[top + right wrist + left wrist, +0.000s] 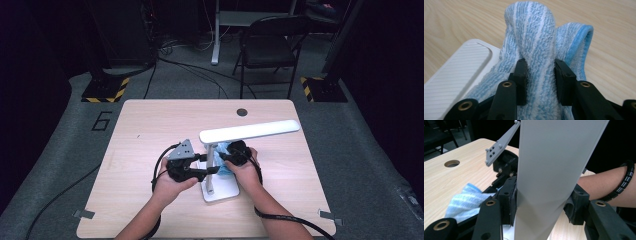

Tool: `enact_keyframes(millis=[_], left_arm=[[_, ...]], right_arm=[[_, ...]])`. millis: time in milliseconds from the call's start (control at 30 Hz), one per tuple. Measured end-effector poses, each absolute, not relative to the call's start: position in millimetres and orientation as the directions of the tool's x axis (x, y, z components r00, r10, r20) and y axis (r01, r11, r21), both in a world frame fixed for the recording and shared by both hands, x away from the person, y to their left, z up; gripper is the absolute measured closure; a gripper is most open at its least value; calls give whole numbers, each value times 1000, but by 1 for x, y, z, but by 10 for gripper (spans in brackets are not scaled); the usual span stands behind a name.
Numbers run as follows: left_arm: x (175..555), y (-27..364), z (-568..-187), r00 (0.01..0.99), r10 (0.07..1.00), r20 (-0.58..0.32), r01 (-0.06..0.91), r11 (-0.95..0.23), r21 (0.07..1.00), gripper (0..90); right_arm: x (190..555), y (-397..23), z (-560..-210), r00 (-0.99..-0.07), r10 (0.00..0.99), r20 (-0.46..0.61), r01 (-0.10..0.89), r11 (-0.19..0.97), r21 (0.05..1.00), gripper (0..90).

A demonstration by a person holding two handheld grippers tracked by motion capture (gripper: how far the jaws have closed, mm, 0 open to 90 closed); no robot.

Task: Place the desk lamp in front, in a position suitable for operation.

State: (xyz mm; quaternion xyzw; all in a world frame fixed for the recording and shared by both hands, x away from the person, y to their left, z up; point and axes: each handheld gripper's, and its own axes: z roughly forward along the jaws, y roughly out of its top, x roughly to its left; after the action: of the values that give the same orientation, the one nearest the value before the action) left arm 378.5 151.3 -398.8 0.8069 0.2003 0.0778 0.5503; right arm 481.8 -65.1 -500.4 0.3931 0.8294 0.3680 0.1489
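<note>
At a pale wooden table (150, 120), a person steadies a white desk lamp (248, 131) while wiping its base with a blue-and-white striped cloth (536, 37); the left gripper (541, 207) is clamped on the lamp's flat upright post (554, 170), pads pressed to either edge, and the right gripper (540, 75) pinches a raised fold of the cloth between narrow jaws. The cloth lies bunched across the far corner of the ribbed white base (456, 75) and spills onto the table beside it (in the high view it is partly hidden under the lamp head and the right hand (244, 167)). The cloth looks soft, light and limp, best gripped at a gathered fold as here; the lamp appears stiff, smooth and probably top-heavy, so the post, low near the base, seems the safest hold against tipping.
</note>
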Motion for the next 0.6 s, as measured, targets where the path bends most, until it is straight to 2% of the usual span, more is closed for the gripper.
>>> enact_keyframes(millis=[233, 367, 600], left_arm=[[379, 152, -400, 913, 397, -97, 233, -309, 922, 508], [379, 152, -400, 911, 401, -100, 236, -308, 922, 508], [378, 153, -400, 910, 403, -99, 237, -309, 921, 507]], right_arm=[[480, -48, -505, -683, 728, 61, 502, 407, 763, 640], [474, -47, -509, -686, 727, 22, 464, 414, 783, 661], [452, -53, -508, -705, 709, 30, 465, 429, 775, 666]])
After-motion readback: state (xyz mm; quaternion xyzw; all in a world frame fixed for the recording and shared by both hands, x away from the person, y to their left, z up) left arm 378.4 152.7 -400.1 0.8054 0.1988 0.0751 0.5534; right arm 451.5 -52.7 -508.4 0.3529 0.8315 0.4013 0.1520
